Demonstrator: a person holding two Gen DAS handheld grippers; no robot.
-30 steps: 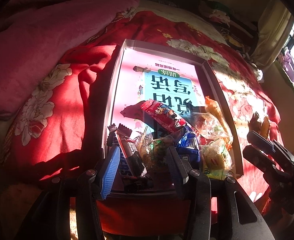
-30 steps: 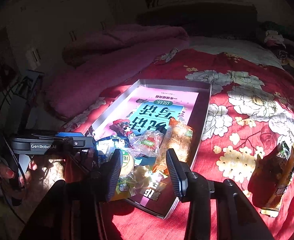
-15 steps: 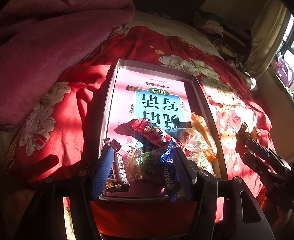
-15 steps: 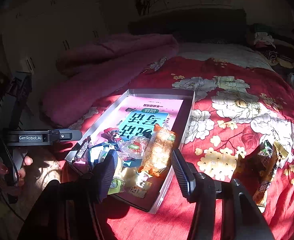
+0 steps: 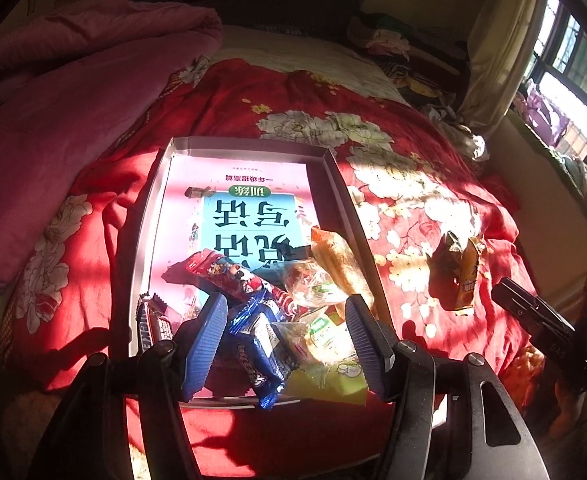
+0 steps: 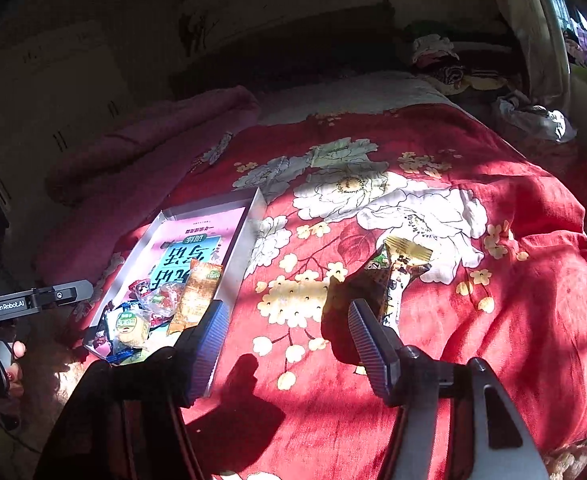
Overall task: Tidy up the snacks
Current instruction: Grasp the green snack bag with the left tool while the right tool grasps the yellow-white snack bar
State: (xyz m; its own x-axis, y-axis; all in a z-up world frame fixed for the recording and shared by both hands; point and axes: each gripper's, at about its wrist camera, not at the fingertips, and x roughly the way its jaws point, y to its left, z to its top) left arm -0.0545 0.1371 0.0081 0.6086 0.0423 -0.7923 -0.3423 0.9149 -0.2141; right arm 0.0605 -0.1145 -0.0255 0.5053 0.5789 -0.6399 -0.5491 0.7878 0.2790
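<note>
A shallow grey tray (image 5: 249,145) with a pink printed bottom lies on the red floral bedspread. Its near end holds a pile of snacks: a Snickers bar (image 5: 154,325), a red packet (image 5: 229,276), a blue packet (image 5: 262,354), an orange packet (image 5: 333,256) and a yellow-green cake packet (image 5: 327,340). My left gripper (image 5: 285,300) hovers open over that pile, its pads touching nothing. A brown-and-yellow packet (image 6: 389,280) lies alone on the bedspread, right of the tray (image 6: 249,216). My right gripper (image 6: 287,308) is near it, jaws opening, nothing between them; the packet sits just beyond the right finger.
A pink quilt (image 5: 73,100) is heaped left of the tray. Loose clothes (image 5: 389,40) lie at the bed's head, and a curtain and window (image 5: 573,80) are on the right. A person's hand (image 6: 13,360) holds the left gripper's body (image 6: 33,304).
My left gripper has drawn back and up from the pile and widened; the Snickers bar now lies left of its fingers. The right gripper swung right from the tray toward the brown packet, jaws widening.
</note>
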